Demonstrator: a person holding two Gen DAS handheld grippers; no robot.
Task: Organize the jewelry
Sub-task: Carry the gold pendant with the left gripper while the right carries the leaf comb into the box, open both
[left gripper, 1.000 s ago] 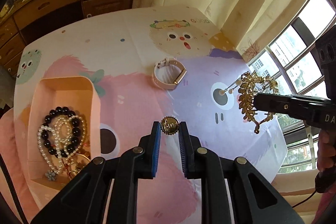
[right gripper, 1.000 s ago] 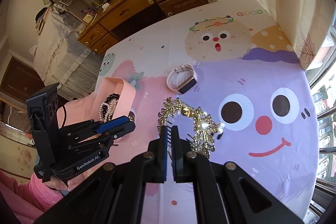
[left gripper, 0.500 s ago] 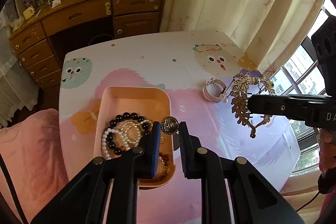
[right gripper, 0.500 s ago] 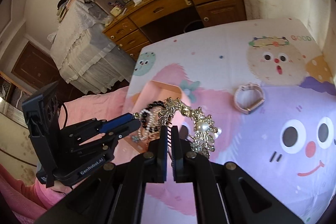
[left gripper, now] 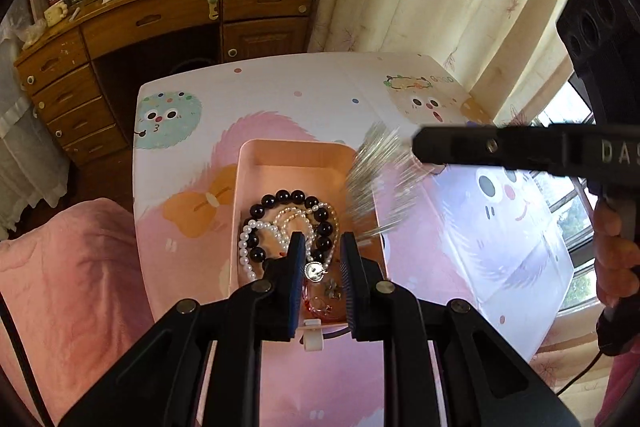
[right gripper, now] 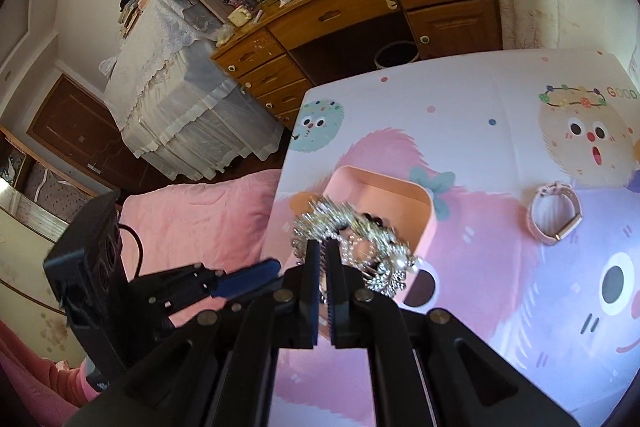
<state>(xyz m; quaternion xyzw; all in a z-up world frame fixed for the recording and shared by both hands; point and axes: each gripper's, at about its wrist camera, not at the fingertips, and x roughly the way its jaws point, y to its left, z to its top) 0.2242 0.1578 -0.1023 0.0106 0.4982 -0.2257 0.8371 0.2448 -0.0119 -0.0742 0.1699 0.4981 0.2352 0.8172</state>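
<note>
Left gripper: held over the near end of the pink tray; fingers apart, nothing clamped. Round charm visible in the gap, lying free among the tray contents.
Right gripper: fingers nearly together, pinching the gold headpiece at its thin band.
Headpiece position: hanging above the right rim of the tray; motion-blurred in the left view, so exact clearance from the rim not readable.
Tray contents: black bead bracelet, pearl strand, small red piece at the near end.
Watch: on the tablecloth, well apart from the tray, not yet stowed.
Handling, headpiece: judged light, stiff in the band, fragile at leaf and pearl ornaments; prone to snagging on beads.
Grip point: plain band only, away from ornaments.
Handling, watch: judged firm; strap loop suitable for a pinch across one side.
</note>
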